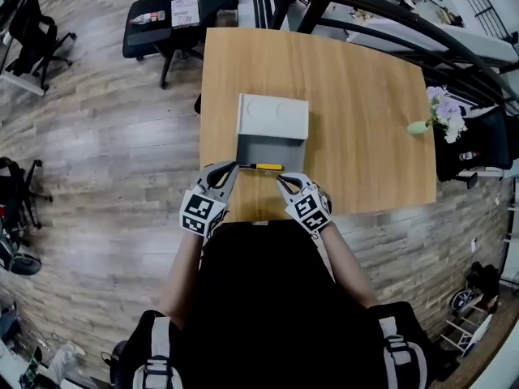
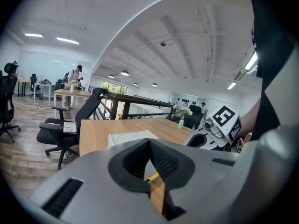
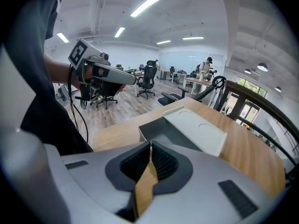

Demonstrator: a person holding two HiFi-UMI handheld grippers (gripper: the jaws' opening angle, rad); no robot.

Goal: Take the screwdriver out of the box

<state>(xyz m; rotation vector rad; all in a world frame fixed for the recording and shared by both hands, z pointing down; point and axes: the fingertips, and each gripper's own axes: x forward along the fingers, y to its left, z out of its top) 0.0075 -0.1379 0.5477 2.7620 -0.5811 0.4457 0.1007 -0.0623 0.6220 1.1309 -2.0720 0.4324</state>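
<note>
A screwdriver (image 1: 266,167) with a yellow handle lies crosswise at the near edge of the open grey box (image 1: 270,148), whose white lid (image 1: 272,116) is folded back. My left gripper (image 1: 233,167) is shut, with its tips at the screwdriver's dark shaft end. In the left gripper view the pads meet at the tip (image 2: 150,143), and the screwdriver (image 2: 153,176) shows through the gap below them. I cannot tell if it is pinched. My right gripper (image 1: 280,180) sits just right of the handle, shut on nothing (image 3: 150,146), facing the box (image 3: 163,132).
The box stands on a wooden table (image 1: 365,136). A vase of flowers (image 1: 438,113) sits at the table's right edge. An office chair (image 1: 162,23) stands beyond the far left corner, and a dark railing (image 1: 389,14) runs behind the table.
</note>
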